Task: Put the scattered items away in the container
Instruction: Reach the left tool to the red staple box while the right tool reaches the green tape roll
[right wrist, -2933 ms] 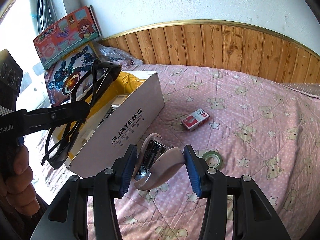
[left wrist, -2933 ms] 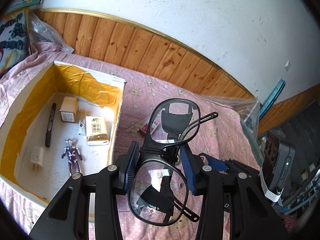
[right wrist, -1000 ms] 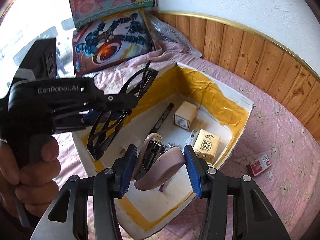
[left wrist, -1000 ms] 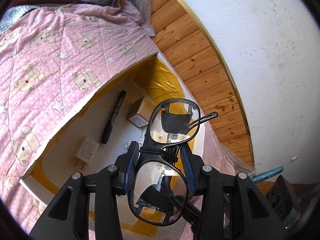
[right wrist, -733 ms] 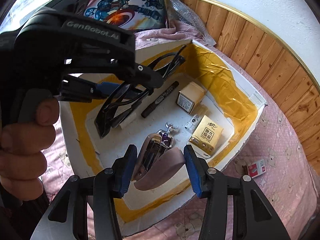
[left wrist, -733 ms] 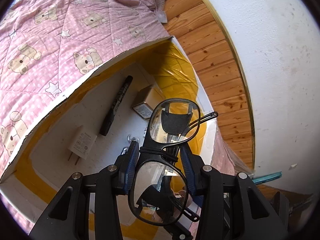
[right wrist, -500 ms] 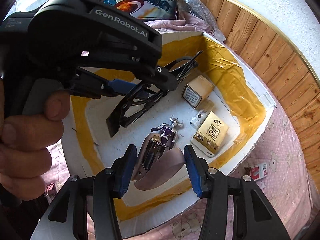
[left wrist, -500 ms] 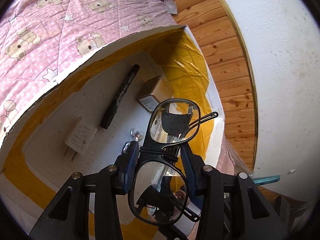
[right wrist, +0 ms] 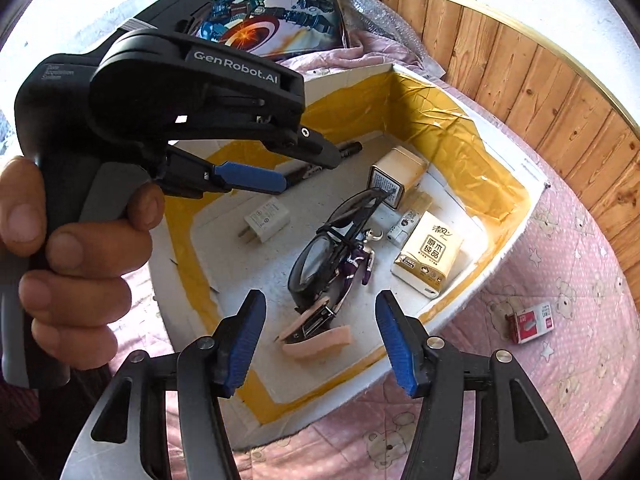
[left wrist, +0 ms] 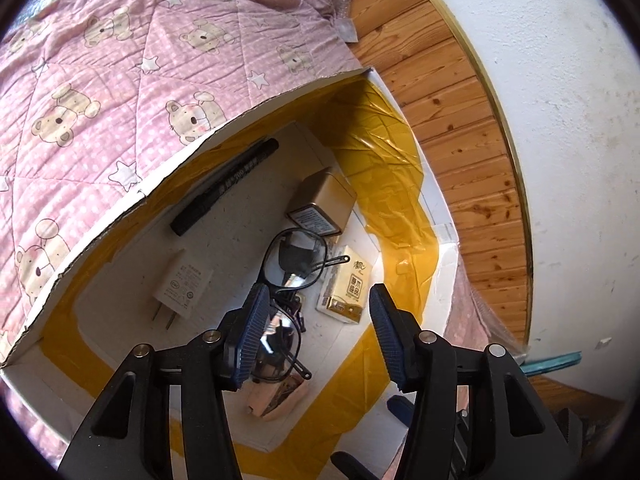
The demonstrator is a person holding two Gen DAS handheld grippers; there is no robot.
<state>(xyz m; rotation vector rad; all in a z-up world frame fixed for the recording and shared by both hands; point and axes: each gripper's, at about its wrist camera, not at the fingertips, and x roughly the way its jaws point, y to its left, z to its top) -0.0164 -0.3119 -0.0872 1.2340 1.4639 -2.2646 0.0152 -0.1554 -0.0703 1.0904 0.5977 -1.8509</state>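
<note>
A bed under one pink bear-print quilt [right wrist: 568, 320] meets a wood-panelled wall. On the quilt sits one open cardboard box [right wrist: 516, 216]. Two hand-held grippers, left hand-held gripper [left wrist: 316, 336] and right hand-held gripper [right wrist: 320, 340], hover released over it. Inside lie one pair of glasses [right wrist: 332, 244], one stapler [right wrist: 316, 332], one tissue pack [right wrist: 430, 252], one charger [right wrist: 266, 218], one marker [left wrist: 226, 186].

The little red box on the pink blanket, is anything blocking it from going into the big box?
Only the box wall rises between the red box and the inside. The right gripper, jaws open and empty, would lift it over.
</note>
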